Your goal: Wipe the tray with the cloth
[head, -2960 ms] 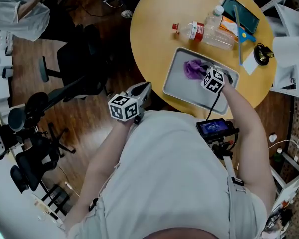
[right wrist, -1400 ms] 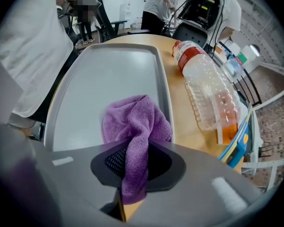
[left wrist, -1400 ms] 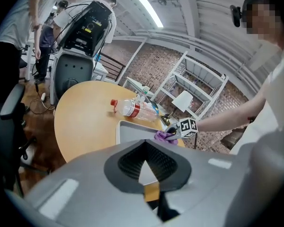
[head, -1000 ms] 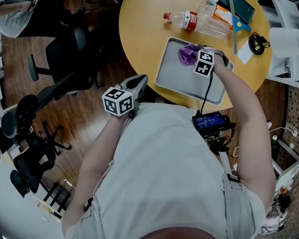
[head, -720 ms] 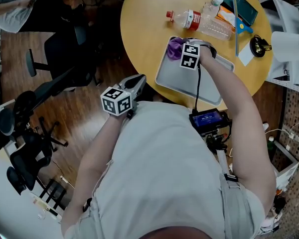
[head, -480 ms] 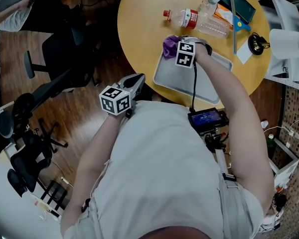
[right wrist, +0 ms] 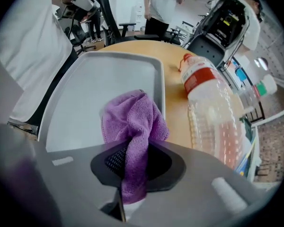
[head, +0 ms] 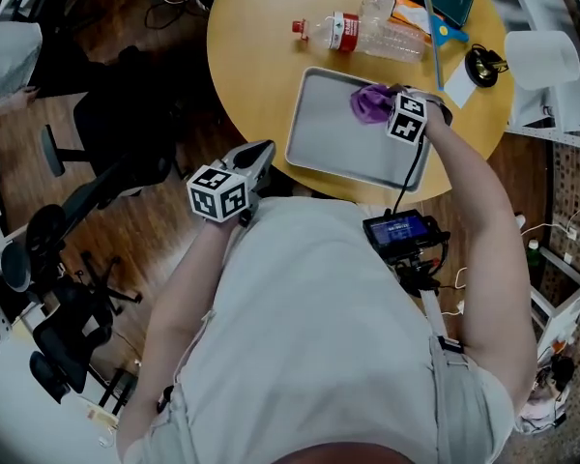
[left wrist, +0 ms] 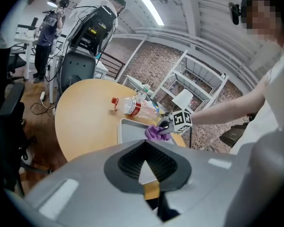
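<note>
Half a second back the right gripper [head: 389, 102] and the cloth [head: 370, 102] were at the far left corner of the tray [head: 329, 138]. Now both are at the far right, close to the far rim, so the cloth has swept back across along that edge. A second ago they sat about midway along the same rim. The grip has not changed: the jaws stay clenched on the purple cloth. A fold of it is pinched between the pads and the rest is bunched in a lump beyond the tips, resting on the tray floor. The gripper points steeply down.

The left gripper [head: 260, 152] has kept its place off the table [head: 246, 56], by the person's chest. It is near the tray's near left corner but apart from it, its jaws closed tip to tip with nothing in them.

The grey tray lies on the round wooden table by the edge nearest the person, and the cloth is the one thing in it. A clear bottle [head: 362, 35] with a red cap and label lies on its side on the table just beyond the tray's far rim, apart from the cloth; whether it holds anything I cannot tell
</note>
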Motion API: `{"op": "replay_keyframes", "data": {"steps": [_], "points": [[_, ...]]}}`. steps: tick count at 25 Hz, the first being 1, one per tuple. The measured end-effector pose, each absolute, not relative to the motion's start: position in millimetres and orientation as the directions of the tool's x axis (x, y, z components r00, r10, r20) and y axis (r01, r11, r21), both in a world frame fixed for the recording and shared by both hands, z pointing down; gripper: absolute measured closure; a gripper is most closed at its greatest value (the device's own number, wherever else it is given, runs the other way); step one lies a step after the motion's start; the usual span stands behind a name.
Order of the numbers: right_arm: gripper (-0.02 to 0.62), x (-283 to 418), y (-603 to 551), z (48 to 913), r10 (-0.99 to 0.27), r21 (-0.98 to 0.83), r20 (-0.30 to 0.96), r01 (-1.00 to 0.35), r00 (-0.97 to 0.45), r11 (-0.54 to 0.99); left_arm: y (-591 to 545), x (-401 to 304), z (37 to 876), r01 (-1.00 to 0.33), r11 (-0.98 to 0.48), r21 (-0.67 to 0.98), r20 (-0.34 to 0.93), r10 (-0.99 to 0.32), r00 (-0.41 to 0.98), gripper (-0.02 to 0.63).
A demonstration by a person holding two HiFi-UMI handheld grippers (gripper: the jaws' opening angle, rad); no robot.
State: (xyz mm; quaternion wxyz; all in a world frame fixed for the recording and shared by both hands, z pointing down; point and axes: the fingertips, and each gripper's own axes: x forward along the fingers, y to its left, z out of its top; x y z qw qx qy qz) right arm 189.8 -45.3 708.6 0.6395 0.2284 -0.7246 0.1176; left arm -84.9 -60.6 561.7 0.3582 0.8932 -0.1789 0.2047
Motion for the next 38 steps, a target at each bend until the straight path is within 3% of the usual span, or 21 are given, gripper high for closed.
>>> {"op": "replay_keyframes", "data": {"steps": [8,16,22,27,31,38], "points": [[0.532,274,23,707,-0.146,0.140,0.988,-0.607,0.040,0.782,-55,-71,555,-0.424,-0.709,0.564,0.485,-0.132,0.865,0.606],[0.534,285,24,704,-0.233,0.225,0.969,-0.688,0.083,0.690,-53,-62,556,-0.399,-0.723,0.564,0.474,-0.113,0.873,0.606],[0.534,292,14,637,-0.493,0.293,0.869,-0.855,0.051,0.428,-59,-47,558,-0.360,-0.740,0.569,0.450,-0.086,0.889,0.606],[0.534,348,31,597,-0.614,0.326,0.766,-0.939,0.192,0.114,-59,-30,566,-0.322,-0.752,0.575,0.442,-0.046,0.896,0.606],[0.534,383,76,612,-0.562,0.318,0.772,-0.946,0.295,-0.060,-54,-24,571,-0.306,-0.755,0.580,0.442,-0.023,0.896,0.606],[0.531,352,121,714,-0.320,0.160,0.936,-0.987,0.147,0.013,-48,-20,567,-0.310,-0.761,0.569,0.462,-0.016,0.887,0.606]]}}
